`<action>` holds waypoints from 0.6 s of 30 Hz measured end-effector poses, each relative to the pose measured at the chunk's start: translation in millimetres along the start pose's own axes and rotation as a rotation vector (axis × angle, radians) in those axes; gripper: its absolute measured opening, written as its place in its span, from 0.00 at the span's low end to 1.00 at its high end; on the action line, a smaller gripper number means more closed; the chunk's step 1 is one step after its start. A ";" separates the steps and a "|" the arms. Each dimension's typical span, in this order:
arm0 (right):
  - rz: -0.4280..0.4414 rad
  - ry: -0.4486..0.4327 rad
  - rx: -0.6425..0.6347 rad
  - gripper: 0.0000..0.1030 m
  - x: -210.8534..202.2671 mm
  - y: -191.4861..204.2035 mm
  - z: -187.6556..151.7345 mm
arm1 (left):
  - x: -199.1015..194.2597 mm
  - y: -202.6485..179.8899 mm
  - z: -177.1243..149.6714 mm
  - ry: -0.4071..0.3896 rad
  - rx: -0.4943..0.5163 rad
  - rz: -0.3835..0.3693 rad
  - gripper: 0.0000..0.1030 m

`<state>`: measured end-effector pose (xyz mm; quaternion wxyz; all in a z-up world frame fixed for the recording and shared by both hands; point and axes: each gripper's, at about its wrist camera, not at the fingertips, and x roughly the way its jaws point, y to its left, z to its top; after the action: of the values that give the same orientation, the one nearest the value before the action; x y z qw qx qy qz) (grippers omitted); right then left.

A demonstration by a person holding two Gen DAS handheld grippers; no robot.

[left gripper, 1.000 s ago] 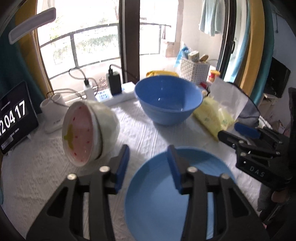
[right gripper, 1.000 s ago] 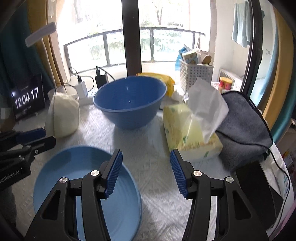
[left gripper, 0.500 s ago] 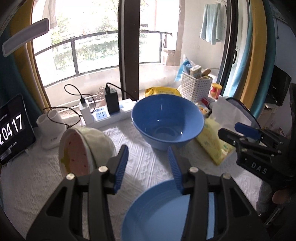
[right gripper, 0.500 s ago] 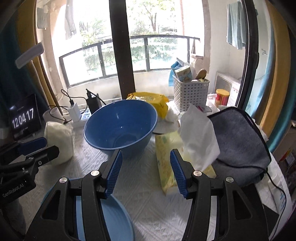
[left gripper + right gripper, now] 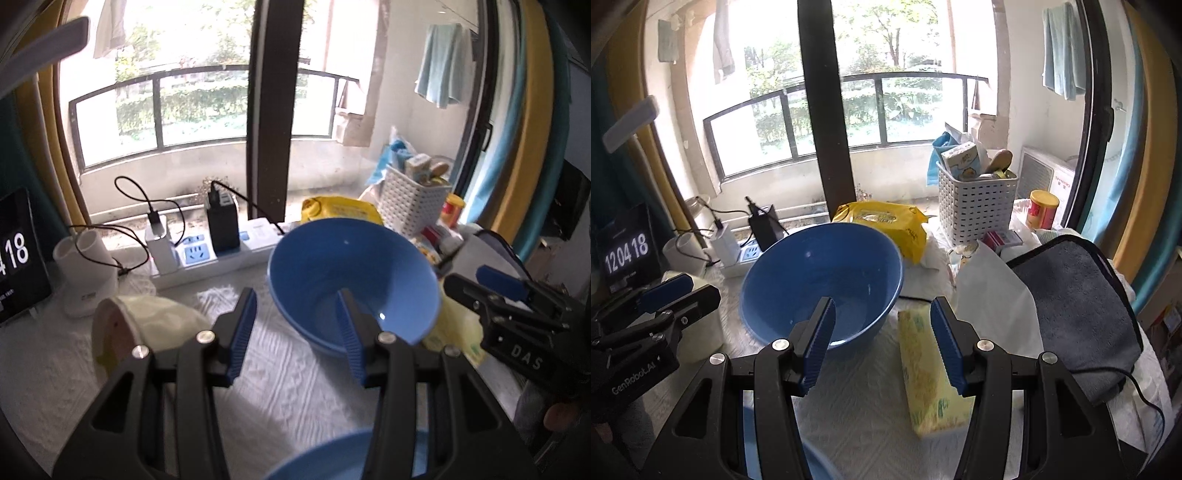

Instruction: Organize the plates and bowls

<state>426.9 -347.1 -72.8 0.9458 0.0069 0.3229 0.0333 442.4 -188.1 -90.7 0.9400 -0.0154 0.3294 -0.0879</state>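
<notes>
On the white-clothed bench (image 5: 288, 384), seen from the left wrist, the left gripper (image 5: 295, 332) hangs with its blue fingers (image 5: 242, 328) spread and nothing between them. Past them stands the big blue bowl (image 5: 332, 266), upright, just in front of a white power strip (image 5: 207, 258). At the left a pale bowl (image 5: 147, 325) with a pink inside lies tipped on its side, mouth facing left. The rim of a blue plate (image 5: 321, 461) shows at the bottom edge, under the gripper. The right gripper (image 5: 491, 284) reaches in from the right, beside the big bowl.

From the right wrist, the right gripper (image 5: 882, 339) also has its fingers (image 5: 945, 339) spread, pinching nothing. The blue bowl (image 5: 820, 273) sits beyond the left finger; a yellow tissue pack (image 5: 931, 384) lies beneath and past the right finger, touching neither. A sliver of the blue plate (image 5: 816, 465) shows low between the gripper's arms. The left gripper (image 5: 661, 295) enters from the left edge. A white basket (image 5: 979, 206) and a grey cloth (image 5: 1078, 302) lie farther right.
</notes>
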 end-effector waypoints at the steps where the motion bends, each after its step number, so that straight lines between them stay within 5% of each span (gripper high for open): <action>1: 0.000 0.005 0.003 0.54 5.6 -1.0 1.6 | 6.0 1.1 0.9 0.008 -0.011 0.004 0.45; 18: 0.011 0.082 0.044 0.54 70.5 -7.3 5.0 | 55.5 2.3 -1.2 0.075 -0.008 0.040 0.45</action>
<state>486.0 -349.5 -112.1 0.9312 0.0281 0.3620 0.0318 484.7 -195.6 -126.0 0.9284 -0.0092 0.3652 -0.0681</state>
